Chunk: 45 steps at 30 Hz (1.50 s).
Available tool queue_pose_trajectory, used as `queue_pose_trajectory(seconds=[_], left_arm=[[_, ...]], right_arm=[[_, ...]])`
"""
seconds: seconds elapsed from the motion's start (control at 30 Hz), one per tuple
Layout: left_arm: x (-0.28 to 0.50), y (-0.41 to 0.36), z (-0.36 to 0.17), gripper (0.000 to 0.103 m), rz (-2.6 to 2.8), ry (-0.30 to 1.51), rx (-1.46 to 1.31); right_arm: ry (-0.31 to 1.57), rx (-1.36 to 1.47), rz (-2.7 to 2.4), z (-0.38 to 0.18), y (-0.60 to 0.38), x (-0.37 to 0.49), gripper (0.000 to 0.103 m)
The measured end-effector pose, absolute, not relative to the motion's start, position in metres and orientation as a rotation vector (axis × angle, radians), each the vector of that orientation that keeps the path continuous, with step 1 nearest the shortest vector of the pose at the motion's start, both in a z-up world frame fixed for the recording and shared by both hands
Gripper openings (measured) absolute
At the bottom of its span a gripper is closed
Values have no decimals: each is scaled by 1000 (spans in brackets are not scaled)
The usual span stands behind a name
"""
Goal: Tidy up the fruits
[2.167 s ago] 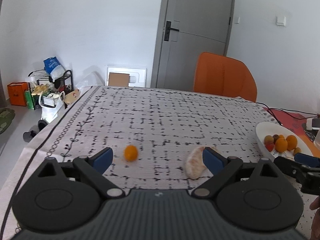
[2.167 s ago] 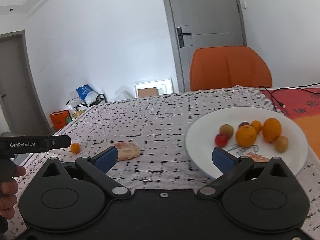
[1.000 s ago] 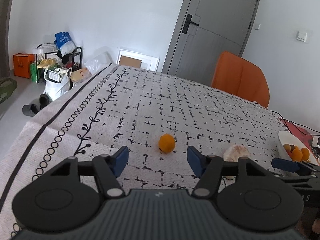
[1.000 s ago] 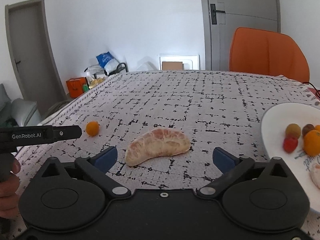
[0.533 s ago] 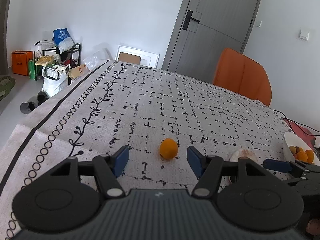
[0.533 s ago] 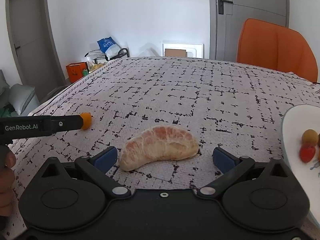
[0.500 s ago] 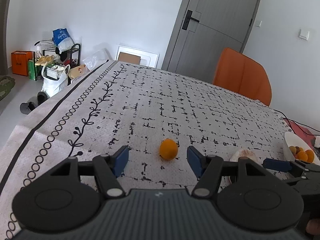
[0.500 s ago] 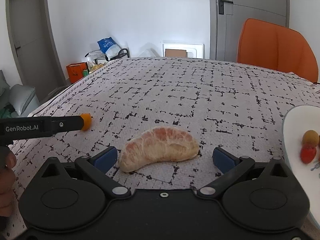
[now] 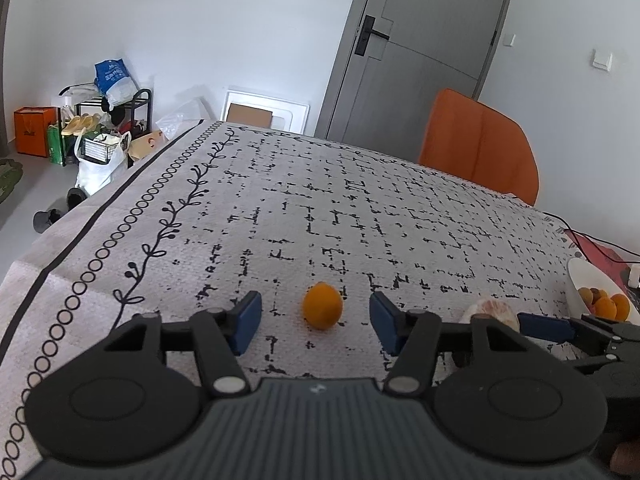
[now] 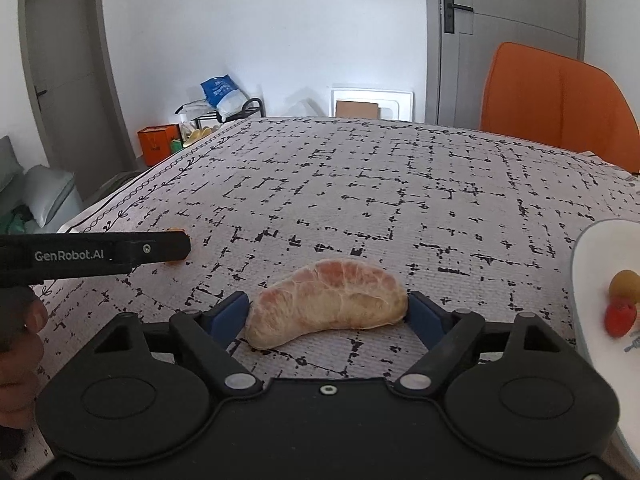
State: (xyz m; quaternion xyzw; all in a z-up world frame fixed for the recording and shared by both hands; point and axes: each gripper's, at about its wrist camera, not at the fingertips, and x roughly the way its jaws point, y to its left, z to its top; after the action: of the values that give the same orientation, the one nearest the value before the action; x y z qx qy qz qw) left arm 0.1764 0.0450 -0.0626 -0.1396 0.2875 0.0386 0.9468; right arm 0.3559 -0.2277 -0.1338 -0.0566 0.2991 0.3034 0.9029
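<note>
left gripper (image 9: 315, 322) jaws wide, small orange (image 9: 322, 311) on tablecloth (image 9: 360, 216) between pads, not touching. right gripper (image 10: 327, 314) jaws narrowed round pomelo wedge (image 10: 326, 304), pads at both ends, contact looks made. plate (image 10: 592, 248) w/ fruits at right, near wedge.

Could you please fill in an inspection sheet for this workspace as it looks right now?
Surface: table under a patterned tablecloth.
Job's things: small orange fruit and pomelo segment on the cloth; white plate holding fruit at the right.
Clutter: nothing seen on the table.
Grippers: left hand-held gripper open around the orange fruit; right hand-held gripper at both ends of the segment, grip unclear.
Cables: black cable near the plate.
Surroundings: orange chair, grey door, shoe rack.
</note>
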Motion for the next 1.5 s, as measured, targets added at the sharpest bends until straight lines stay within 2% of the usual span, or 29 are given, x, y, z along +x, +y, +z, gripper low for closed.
queue_pose_trajectory(seconds=[0.1, 0.17, 0.2, 0.77, 0.8, 0.83, 0.87, 0.9, 1.13, 1.33, 1.4, 1.5], left_arm=[[181, 41, -63, 45, 79, 597, -268], [184, 39, -64, 23, 87, 607, -258], [185, 38, -64, 20, 90, 613, -258], [170, 17, -48, 20, 54, 581, -253], [169, 15, -47, 20, 50, 579, -250], [169, 12, -46, 20, 47, 576, -246], [168, 10, -45, 20, 43, 573, -242], [167, 7, -43, 20, 40, 571, -239], [162, -6, -37, 20, 25, 551, -216], [156, -3, -41, 20, 34, 560, -228], [154, 0, -43, 20, 37, 564, -231], [151, 5, -44, 20, 43, 564, -236]], right_arm=[[613, -103, 616, -131, -234, 355, 83], [603, -95, 609, -128, -239, 354, 82], [599, -91, 607, -127, -242, 353, 82], [554, -29, 597, -118, -268, 342, 80], [549, -25, 597, -116, -270, 341, 76], [539, -18, 602, -114, -272, 340, 63], [536, -3, 624, -112, -275, 339, 35], [547, 14, 631, -110, -277, 340, 29], [553, 26, 600, -113, -291, 336, 32], [571, 12, 601, -120, -290, 331, 53], [580, 8, 588, -122, -288, 332, 68], [580, 2, 576, -124, -283, 334, 80]])
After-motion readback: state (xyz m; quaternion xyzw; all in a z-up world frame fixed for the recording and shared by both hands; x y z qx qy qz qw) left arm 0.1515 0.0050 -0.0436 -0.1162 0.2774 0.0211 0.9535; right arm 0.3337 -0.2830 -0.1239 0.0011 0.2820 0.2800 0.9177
